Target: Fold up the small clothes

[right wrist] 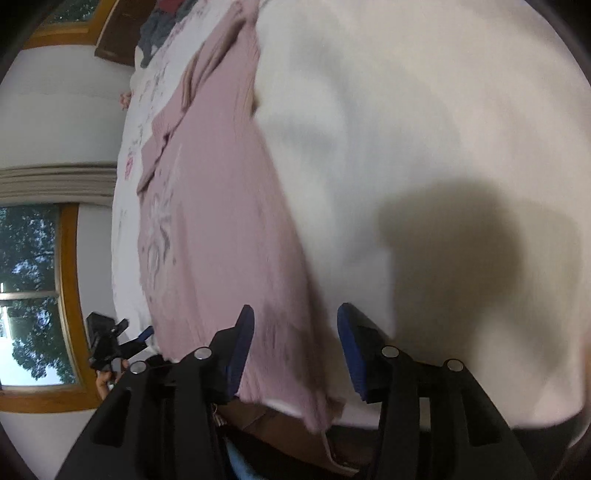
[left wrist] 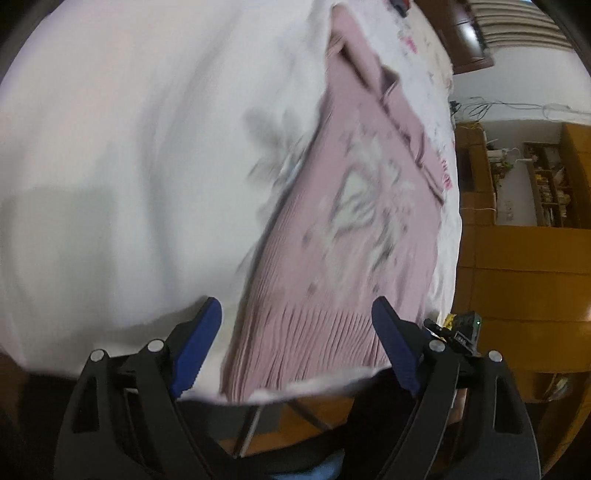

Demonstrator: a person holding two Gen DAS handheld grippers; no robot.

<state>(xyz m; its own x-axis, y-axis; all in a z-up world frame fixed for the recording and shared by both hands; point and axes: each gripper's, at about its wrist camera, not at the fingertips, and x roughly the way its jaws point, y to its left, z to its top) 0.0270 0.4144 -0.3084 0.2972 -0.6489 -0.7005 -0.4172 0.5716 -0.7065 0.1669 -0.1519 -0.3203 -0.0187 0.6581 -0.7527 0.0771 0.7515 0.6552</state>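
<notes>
My left tool [left wrist: 297,314] hangs over the near edge of a table draped in a white cloth with faint pink and grey floral print [left wrist: 110,166], its blue-padded fingers [left wrist: 201,343] spread wide with nothing between them but air. Framed in the gap lies the ribbed hem of a dusty-pink ribbed knit sweater with a pale grey-and-white motif on its front [left wrist: 343,229], spread flat on the cloth and running away from me toward the far edge. One sleeve is folded in across the upper body, its cuff lying just above the motif. The hem reaches the table's near edge and droops slightly over it.

My right tool [right wrist: 295,328] is likewise parted, both blue pads clear of the fabric, poised above the other corner of the same sweater [right wrist: 221,221]. From this side the garment's plain side panel lies between the fingers, and the hem corner hangs over the table edge below them. A broad dark shadow falls on the white cloth [right wrist: 424,110] to the right of the tool. At the left of this view the other tool [right wrist: 110,347] appears small beside the table edge, with part of a hand gripping it.

Both views are blurred, so the motif's detail cannot be read. Beyond the table stand wooden shelving [left wrist: 535,192], a wood-framed window with trees outside [right wrist: 33,295] and a heap of dark clothes at the far end [right wrist: 159,33].
</notes>
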